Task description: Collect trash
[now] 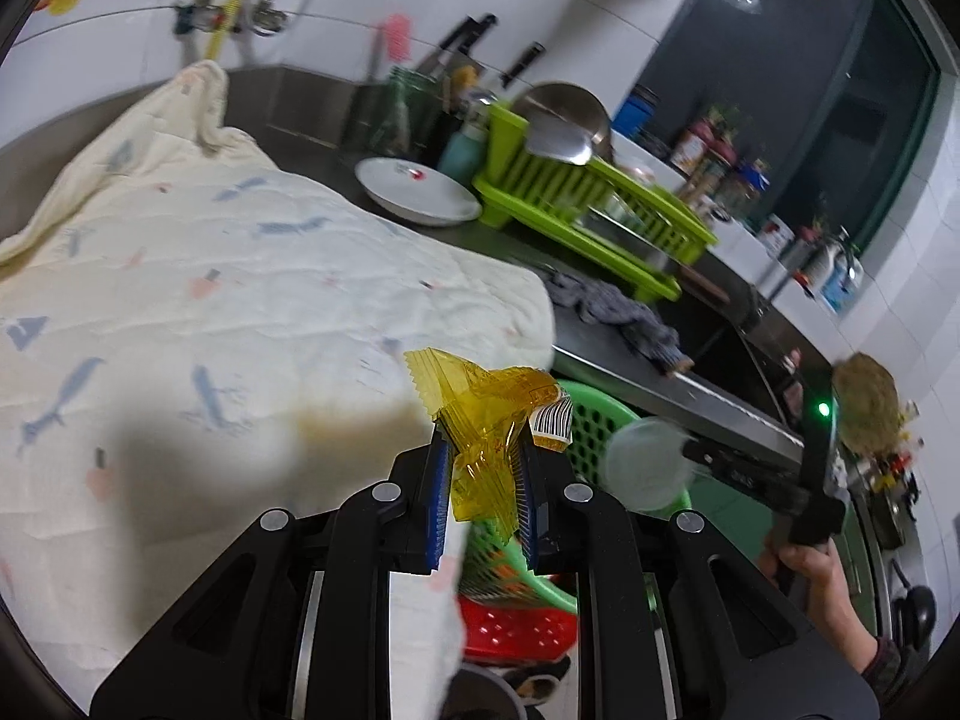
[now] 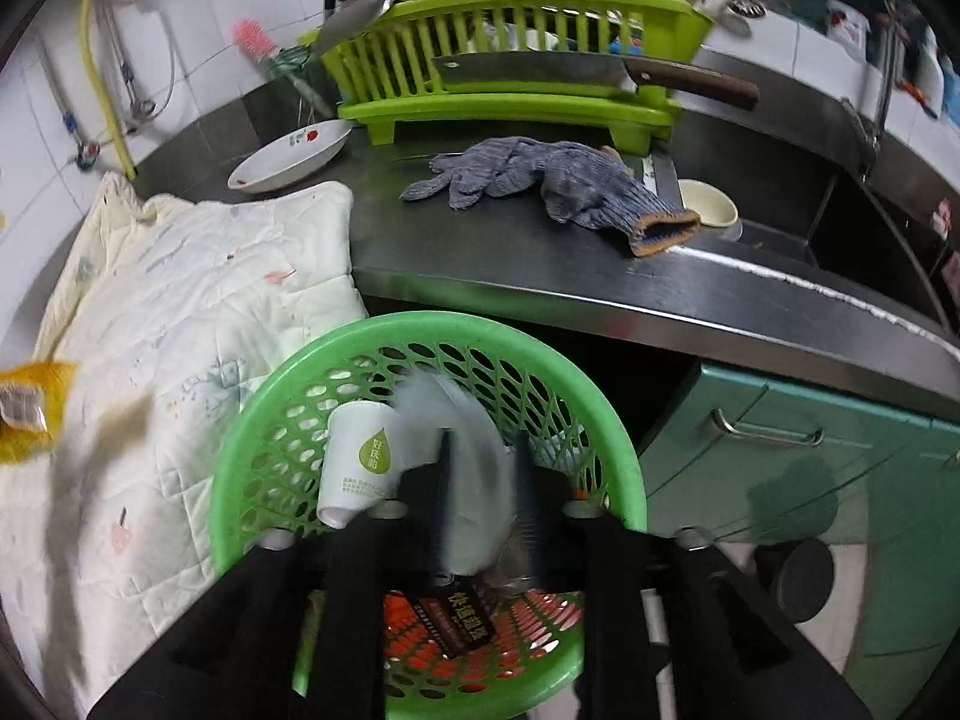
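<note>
My left gripper is shut on a crumpled yellow plastic wrapper with a barcode label, held over the edge of a white patterned cloth. The wrapper also shows at the left edge of the right wrist view. My right gripper is shut on a blurred white plastic lid above the green mesh basket. A white paper cup and a dark packet lie in the basket. The right gripper with the lid shows in the left wrist view.
A steel counter holds grey knit gloves, a white plate, a small cream bowl and a lime dish rack with a cleaver. A sink lies right. Green cabinet drawers stand below.
</note>
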A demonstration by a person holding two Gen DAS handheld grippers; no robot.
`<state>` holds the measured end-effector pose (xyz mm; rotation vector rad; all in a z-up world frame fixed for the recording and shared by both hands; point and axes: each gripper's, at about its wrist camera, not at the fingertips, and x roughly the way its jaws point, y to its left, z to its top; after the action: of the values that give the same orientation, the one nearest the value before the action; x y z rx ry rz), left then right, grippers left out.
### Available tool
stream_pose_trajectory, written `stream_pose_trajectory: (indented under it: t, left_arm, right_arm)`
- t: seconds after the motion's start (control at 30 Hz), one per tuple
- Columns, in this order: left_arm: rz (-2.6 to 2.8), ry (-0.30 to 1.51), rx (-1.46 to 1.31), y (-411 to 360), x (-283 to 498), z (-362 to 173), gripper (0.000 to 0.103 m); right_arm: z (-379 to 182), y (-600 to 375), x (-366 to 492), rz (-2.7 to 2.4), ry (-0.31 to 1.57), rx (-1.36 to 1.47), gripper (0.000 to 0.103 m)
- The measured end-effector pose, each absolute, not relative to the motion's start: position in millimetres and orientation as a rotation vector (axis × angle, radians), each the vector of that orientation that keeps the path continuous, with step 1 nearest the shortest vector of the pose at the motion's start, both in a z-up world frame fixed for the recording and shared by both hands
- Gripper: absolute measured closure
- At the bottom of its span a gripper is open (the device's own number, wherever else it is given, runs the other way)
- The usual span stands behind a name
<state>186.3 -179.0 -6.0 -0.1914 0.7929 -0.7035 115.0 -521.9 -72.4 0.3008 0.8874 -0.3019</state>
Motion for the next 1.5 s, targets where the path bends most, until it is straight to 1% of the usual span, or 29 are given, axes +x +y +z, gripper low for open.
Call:
stream_pose_trajectory:
  t: [0.03, 0.17, 0.2, 0.23, 0.27, 0.33, 0.43, 0.5, 0.6, 0.77, 0.83, 0.87, 0.9, 0.97, 1.07, 1.2, 1.27, 1.4, 1.47, 1.5]
  left_arm:
    - [-0.71, 0.796, -0.187, -182.7, 184.4, -6.8, 0.085]
    - [-0.753, 0.817, -0.162, -206.8, 175.2, -11.9, 0.085]
    - [-0.764, 0.824, -0.155, -213.4, 173.4, -13.6, 0.085]
    - [-0.771, 0.828, -0.15, -218.3, 172.6, -14.6, 0.085]
    - [-0.781, 0.835, -0.143, -225.8, 171.0, -17.0, 0.085]
    - [-0.791, 0.845, -0.135, -233.9, 170.0, -19.9, 0.085]
    - [-0.811, 0.877, -0.126, -248.3, 168.0, -28.6, 0.085]
    - [-0.821, 0.892, -0.104, -259.7, 165.8, -34.3, 0.085]
    - [-0.836, 0.921, -0.086, -272.5, 164.2, -41.5, 0.085]
    - [-0.855, 0.968, -0.042, -297.2, 161.6, -57.3, 0.082]
    - [-0.854, 0.99, -0.029, -304.1, 161.1, -63.2, 0.077]
    - [-0.855, 0.998, -0.026, -306.7, 161.1, -66.5, 0.073]
    - [-0.853, 1.008, -0.024, -308.3, 161.4, -69.2, 0.065]
    - [-0.855, 1.028, -0.036, -309.7, 161.9, -74.4, 0.057]
    - [-0.851, 1.031, -0.028, -309.0, 160.0, -76.6, 0.054]
    - [-0.842, 1.026, -0.014, -304.5, 158.7, -74.6, 0.052]
    - [-0.831, 1.012, -0.002, -299.2, 157.7, -70.8, 0.05]
    - [-0.809, 0.975, 0.031, -287.6, 153.3, -61.7, 0.048]
    - [-0.793, 0.952, 0.048, -280.3, 151.0, -56.2, 0.045]
    - [-0.788, 0.945, 0.053, -277.2, 150.6, -53.6, 0.044]
  right_arm:
    - [-71.2, -523.4, 112.8, -0.311, 0.876, 0.297, 0.057]
    - [-64.9, -522.5, 103.7, -0.312, 0.85, 0.292, 0.055]
    - [-63.3, -522.4, 100.6, -0.31, 0.844, 0.296, 0.054]
    - [-61.1, -522.0, 96.2, -0.311, 0.835, 0.295, 0.049]
    - [-59.8, -521.5, 93.5, -0.312, 0.83, 0.293, 0.047]
    - [-55.5, -520.8, 84.6, -0.312, 0.817, 0.288, 0.047]
    - [-50.7, -521.1, 73.4, -0.317, 0.806, 0.281, 0.042]
    - [-47.7, -522.5, 65.4, -0.324, 0.794, 0.278, 0.041]
    - [-45.5, -525.7, 55.4, -0.328, 0.782, 0.29, 0.036]
    - [-44.2, -526.9, 40.9, -0.324, 0.767, 0.312, 0.036]
    - [-43.7, -525.9, 35.5, -0.321, 0.762, 0.311, 0.035]
    - [-43.7, -525.5, 33.9, -0.319, 0.761, 0.312, 0.035]
    - [-43.9, -524.6, 31.4, -0.317, 0.761, 0.312, 0.035]
    - [-43.9, -523.1, 28.1, -0.314, 0.758, 0.314, 0.035]
    - [-42.6, -520.6, 24.8, -0.31, 0.756, 0.318, 0.035]
    - [-42.3, -514.9, 20.3, -0.308, 0.751, 0.315, 0.033]
    - [-43.5, -510.7, 18.2, -0.305, 0.754, 0.307, 0.03]
    - [-45.1, -496.2, 13.4, -0.298, 0.761, 0.278, 0.028]
    - [-44.8, -488.7, 11.3, -0.29, 0.762, 0.266, 0.024]
    - [-44.3, -483.2, 10.2, -0.283, 0.762, 0.259, 0.023]
